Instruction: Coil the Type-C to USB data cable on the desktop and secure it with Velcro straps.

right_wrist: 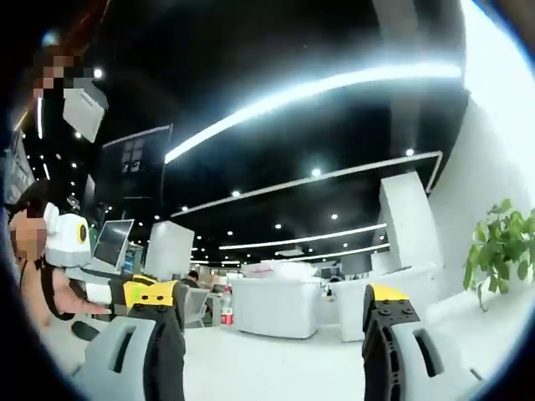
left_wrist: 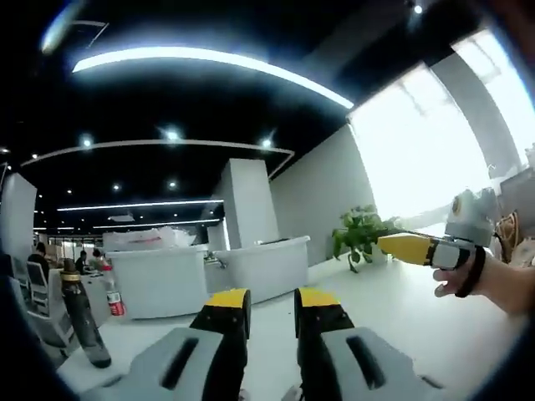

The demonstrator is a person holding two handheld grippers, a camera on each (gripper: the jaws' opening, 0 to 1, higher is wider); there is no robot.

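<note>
In the left gripper view my left gripper (left_wrist: 272,302) points out over a white desktop (left_wrist: 401,326). Its yellow-tipped jaws stand a narrow gap apart with nothing between them. The right gripper (left_wrist: 407,248) comes in from the right, held level in a person's hand (left_wrist: 472,276). My right gripper (right_wrist: 272,311) is open wide and empty in the right gripper view, aimed across the room rather than down at the desk. At its left jaw the left gripper (right_wrist: 134,291) shows, in a person's hand (right_wrist: 67,305).
A tall black bottle (left_wrist: 84,322) and a red-labelled bottle (left_wrist: 113,294) stand at the desk's left. White counters (left_wrist: 251,269) and a potted plant (left_wrist: 359,236) lie beyond. People sit at the far left (left_wrist: 38,261). A monitor (right_wrist: 113,242) stands behind the left hand.
</note>
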